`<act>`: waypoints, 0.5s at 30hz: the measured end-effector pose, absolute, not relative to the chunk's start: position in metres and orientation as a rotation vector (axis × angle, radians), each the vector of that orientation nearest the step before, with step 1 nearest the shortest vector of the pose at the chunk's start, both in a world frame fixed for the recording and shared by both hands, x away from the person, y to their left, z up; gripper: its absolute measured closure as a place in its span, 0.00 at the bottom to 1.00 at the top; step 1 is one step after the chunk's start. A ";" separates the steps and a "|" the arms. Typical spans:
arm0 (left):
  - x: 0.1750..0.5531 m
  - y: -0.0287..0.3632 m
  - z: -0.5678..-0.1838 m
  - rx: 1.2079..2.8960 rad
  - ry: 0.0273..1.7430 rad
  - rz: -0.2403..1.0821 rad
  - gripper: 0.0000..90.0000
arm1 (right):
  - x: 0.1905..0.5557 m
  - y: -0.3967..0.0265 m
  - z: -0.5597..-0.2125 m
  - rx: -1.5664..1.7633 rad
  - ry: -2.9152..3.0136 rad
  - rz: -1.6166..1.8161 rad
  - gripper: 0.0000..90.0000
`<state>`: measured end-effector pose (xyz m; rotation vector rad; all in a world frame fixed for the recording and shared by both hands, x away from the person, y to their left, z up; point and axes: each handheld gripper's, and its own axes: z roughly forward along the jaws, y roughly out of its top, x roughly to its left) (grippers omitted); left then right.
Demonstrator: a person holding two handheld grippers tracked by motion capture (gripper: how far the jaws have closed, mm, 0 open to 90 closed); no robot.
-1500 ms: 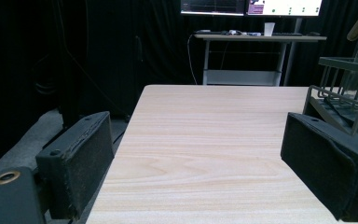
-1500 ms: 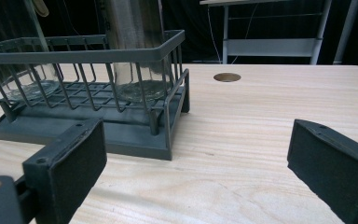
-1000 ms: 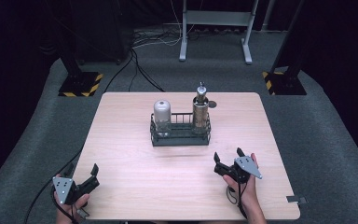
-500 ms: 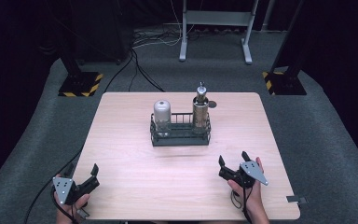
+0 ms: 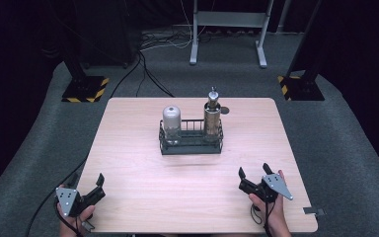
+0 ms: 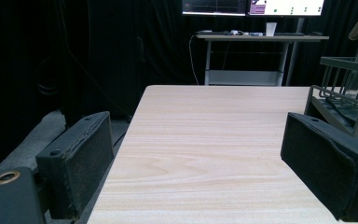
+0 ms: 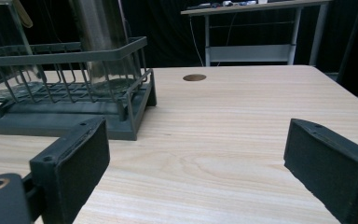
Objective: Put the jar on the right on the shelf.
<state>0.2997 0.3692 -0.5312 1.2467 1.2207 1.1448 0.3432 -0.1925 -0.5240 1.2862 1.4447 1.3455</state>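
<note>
I see a square, round-cornered table [image 5: 128, 163] with a pale wood-grain top, and a dark wire rack [image 5: 191, 143] on a solid base sitting near the middle, a bit toward the far edge. In the rack's left end stands a clear glass jar [image 5: 171, 123] with a domed silvery cap; in the right end a taller brownish glass bottle [image 5: 212, 118] with a metal pour spout — both upright. A small dark round disc [image 5: 225, 110] lies flat on the wood just behind the rack's right end. My left gripper [image 5: 86, 185] is at the near left corner, jaws spread wide with nothing between them; the left gripper view shows flat black textured pads [image 6: 93, 158] over bare wood. My right gripper [image 5: 254, 173] is near the near right corner, jaws also wide apart and empty — matte black blocky pads [image 7: 81, 161], rack just ahead to their left. A hand [image 5: 269, 210] holds it from below.
</note>
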 end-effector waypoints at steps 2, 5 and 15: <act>0.300 0.369 -0.531 1.246 1.221 1.145 0.10 | 0.342 -0.196 -0.524 1.287 1.441 1.343 0.06; 0.300 0.369 -0.531 1.246 1.222 1.144 0.10 | 0.339 -0.201 -0.524 1.292 1.428 1.338 0.06; 0.300 0.369 -0.531 1.245 1.222 1.145 0.10 | 0.333 -0.220 -0.524 1.318 1.393 1.325 0.07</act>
